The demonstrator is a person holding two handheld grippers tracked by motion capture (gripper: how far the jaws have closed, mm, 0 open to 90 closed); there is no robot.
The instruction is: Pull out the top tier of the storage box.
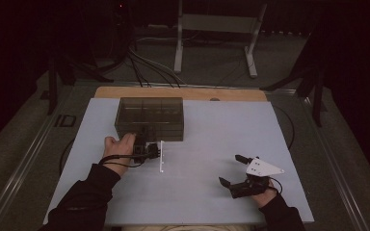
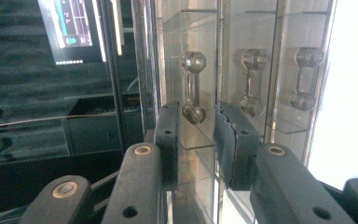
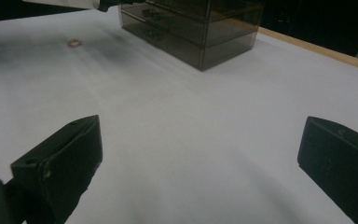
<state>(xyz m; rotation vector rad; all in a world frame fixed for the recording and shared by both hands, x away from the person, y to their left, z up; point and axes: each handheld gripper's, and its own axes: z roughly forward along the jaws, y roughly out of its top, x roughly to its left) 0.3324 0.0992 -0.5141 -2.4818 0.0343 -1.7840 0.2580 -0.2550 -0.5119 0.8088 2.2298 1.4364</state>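
I see the smoked acrylic drawer box [image 1: 149, 118] on the white table [image 1: 212, 144], far left; my left gripper [image 2: 196, 140] flanks its drawer handle [image 2: 193, 87], not clamped; my right gripper [image 1: 234, 169] rests released

The left gripper [image 2: 196, 140] has its two black fingers [image 2: 168, 140] close on either side of the nearest shiny handle [image 2: 193, 86] on the clear plastic drawer box [image 2: 242, 32], two more handles sit farther along, and a lit screen [image 2: 74, 28] glows behind.
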